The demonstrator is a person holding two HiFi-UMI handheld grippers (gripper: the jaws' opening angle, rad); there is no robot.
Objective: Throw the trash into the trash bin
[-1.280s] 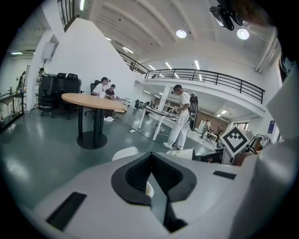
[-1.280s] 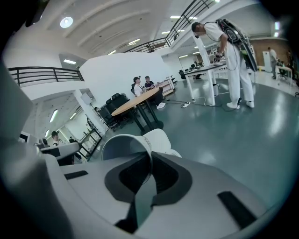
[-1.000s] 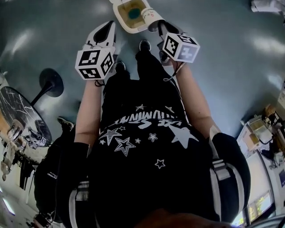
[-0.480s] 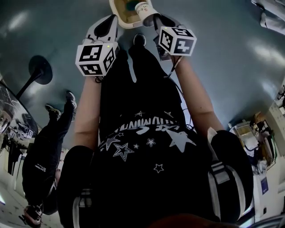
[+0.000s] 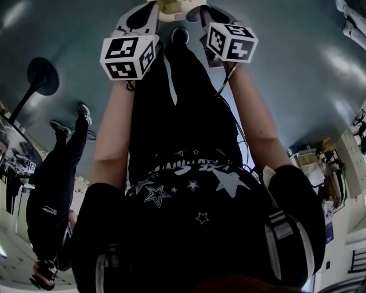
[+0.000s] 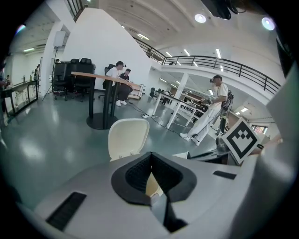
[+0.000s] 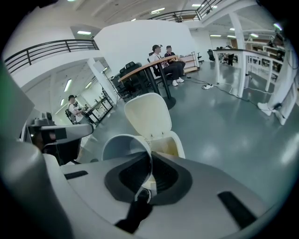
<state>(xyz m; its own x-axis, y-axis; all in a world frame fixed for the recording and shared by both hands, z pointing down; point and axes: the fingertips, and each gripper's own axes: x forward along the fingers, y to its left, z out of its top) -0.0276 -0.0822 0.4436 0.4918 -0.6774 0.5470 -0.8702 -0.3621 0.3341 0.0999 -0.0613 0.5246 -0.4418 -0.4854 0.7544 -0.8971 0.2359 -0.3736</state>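
A cream trash bin (image 7: 169, 145) stands on the grey floor with its lid (image 7: 146, 116) swung up. My right gripper (image 7: 150, 161) is shut on the wall of a white paper cup (image 7: 125, 148), which hangs just in front of the bin's mouth. In the left gripper view the same bin (image 6: 128, 137) rises right behind my left gripper (image 6: 150, 156), whose pads meet at the tips with nothing between them. The head view shows both grippers side by side at its top edge, left (image 5: 146, 7) and right (image 5: 200, 8), with only a sliver of the bin (image 5: 168, 7) between them.
A person in dark clothes (image 5: 54, 189) stands close at my left. A round table base (image 5: 43, 77) sits on the floor further left. People sit at a tall table (image 7: 154, 67) behind the bin. A person in white (image 6: 212, 112) walks further off. My shoes (image 5: 180, 35) are near the bin.
Both grippers have sunk toward the bin and slid to the top edge of the head view. The bin has nearly left that view. The cup stays in the right gripper.
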